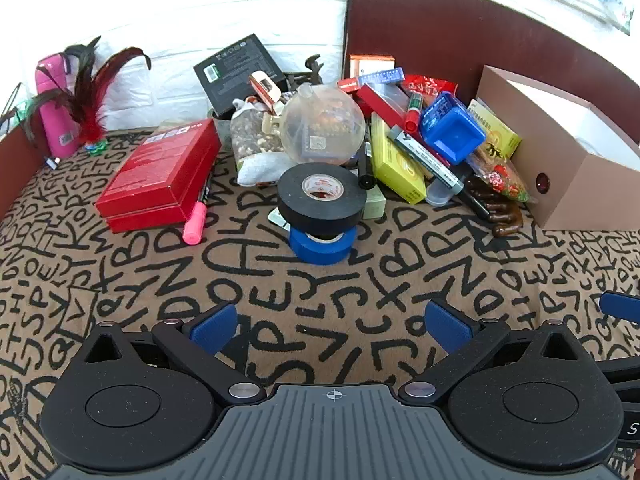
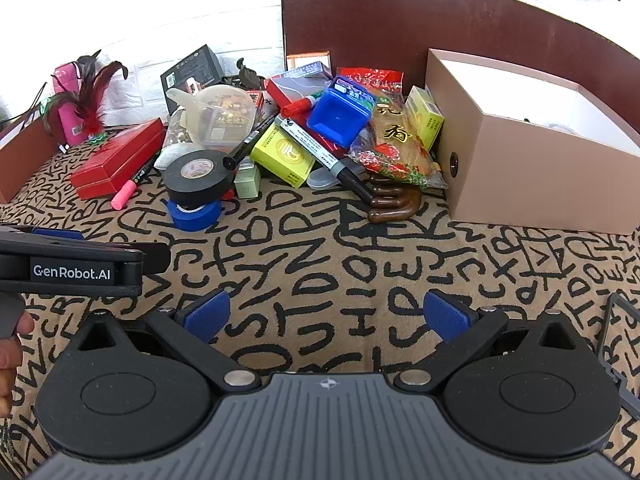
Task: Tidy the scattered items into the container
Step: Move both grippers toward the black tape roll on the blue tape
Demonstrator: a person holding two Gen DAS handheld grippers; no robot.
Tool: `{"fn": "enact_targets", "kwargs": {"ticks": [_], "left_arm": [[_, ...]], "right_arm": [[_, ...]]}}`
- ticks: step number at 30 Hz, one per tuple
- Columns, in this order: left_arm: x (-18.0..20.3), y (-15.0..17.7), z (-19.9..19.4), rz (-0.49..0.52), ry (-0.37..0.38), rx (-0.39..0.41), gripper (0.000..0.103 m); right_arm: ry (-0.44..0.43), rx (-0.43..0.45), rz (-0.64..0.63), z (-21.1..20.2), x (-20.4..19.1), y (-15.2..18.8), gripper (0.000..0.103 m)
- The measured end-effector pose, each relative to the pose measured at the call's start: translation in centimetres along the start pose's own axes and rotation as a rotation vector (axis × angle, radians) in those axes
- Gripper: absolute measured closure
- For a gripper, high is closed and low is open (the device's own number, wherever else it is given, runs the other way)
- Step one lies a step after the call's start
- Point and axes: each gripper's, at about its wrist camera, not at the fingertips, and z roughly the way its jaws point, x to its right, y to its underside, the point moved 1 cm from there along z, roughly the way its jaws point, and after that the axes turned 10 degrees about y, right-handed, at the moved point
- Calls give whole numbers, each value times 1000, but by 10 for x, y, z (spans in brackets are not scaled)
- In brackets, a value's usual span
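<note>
Left hand-held gripper [image 1: 332, 326]: jaws wide apart, empty, low centre of its frame, aimed at the pile.
Right hand-held gripper [image 2: 326, 316]: likewise spread, empty.
Black tape roll [image 1: 322, 194]: centre, stacked on blue tape roll [image 1: 322, 246]; nearest, likely first pick.
Beige open cardboard box [image 2: 532, 160]: right side, beside the pile, so carrying is short.

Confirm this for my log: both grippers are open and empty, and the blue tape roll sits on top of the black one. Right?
Not quite. The order is reversed: the black tape roll sits on top of the blue tape roll, as the left wrist view shows plainly. The rest stands: the left gripper and the right gripper are both open and empty.
</note>
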Motion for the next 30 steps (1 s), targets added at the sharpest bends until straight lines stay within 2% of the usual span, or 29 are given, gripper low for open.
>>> {"fn": "enact_targets", "kwargs": {"ticks": [23, 30], "left_arm": [[-13, -6, 22, -19, 2, -51, 0], [-35, -29, 31, -47, 23, -25, 0]], "right_arm": [[-10, -48, -5, 23, -4, -3, 1], [-39, -4, -7, 33, -9, -21, 1]]}}
